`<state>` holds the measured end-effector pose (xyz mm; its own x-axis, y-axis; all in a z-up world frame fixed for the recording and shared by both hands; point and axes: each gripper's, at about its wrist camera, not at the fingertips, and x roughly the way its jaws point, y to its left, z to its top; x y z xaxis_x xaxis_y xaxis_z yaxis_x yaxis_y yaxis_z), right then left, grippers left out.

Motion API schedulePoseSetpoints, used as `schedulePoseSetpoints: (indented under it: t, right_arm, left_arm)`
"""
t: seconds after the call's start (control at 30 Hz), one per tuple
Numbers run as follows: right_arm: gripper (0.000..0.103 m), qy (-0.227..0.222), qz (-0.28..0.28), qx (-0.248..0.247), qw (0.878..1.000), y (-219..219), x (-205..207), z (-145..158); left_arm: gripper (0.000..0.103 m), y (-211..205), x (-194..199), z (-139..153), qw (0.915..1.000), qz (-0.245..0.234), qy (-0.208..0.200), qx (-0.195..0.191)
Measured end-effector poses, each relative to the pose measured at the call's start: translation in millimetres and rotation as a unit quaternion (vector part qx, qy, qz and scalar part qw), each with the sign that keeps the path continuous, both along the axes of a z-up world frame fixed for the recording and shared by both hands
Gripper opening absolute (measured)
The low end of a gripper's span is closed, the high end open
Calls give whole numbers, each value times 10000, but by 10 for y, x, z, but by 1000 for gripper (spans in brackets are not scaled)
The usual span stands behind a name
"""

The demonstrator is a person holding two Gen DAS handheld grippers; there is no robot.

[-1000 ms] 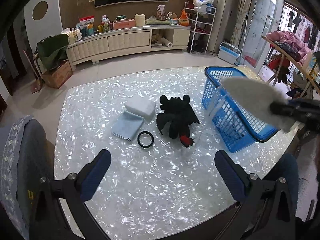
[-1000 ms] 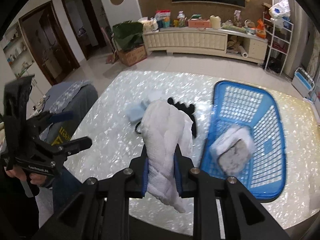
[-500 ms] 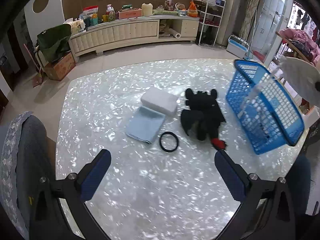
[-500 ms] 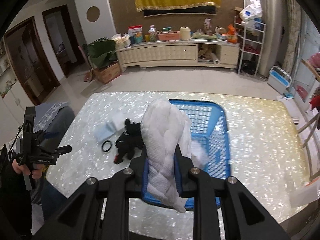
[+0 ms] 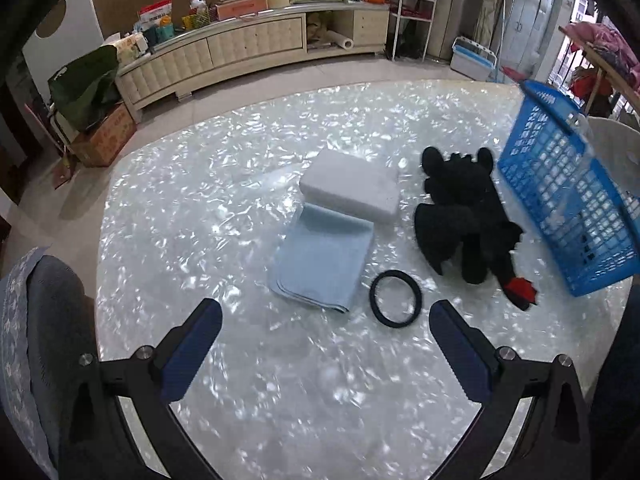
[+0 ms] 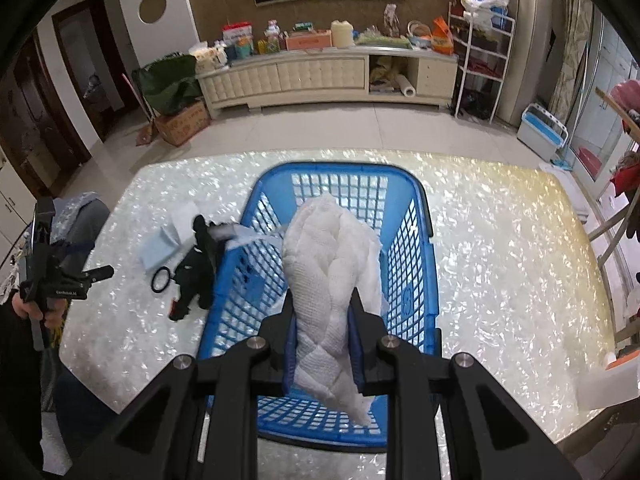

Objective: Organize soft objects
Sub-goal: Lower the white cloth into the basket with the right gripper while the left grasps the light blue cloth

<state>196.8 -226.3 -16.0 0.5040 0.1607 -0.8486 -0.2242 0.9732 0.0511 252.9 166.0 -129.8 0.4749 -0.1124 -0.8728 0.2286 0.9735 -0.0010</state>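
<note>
Right tongs [image 6: 322, 334] pinching a white quilted cloth [image 6: 334, 276], hanging over the blue basket [image 6: 416, 216] and hiding most of its floor. Left tongs [image 5: 325, 344] hovering spread and empty above the pearly surface [image 5: 192, 216], near the black ring [image 5: 395, 298], light blue folded towel [image 5: 322, 258], white sponge block [image 5: 352, 186] and black plush dragon [image 5: 466, 208]. Basket getting cut off at the left view's edge.

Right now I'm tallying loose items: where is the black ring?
In the left wrist view, the black ring lies on the table, between the blue cloth and the black plush toy.
</note>
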Motion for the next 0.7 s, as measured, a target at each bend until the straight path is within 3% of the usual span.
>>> schedulePoseSetpoints:
  t: [0.4,0.7]
  right_arm:
    - [20,483,-216,-188,9984,-179,152,-346]
    - [20,678,-167,-179,9974,-218,235,-476]
  left_arm:
    - [103,-133,421,-277,9995,-290,91,-59]
    - [92,-306,647,-450,9993,-346,112,112]
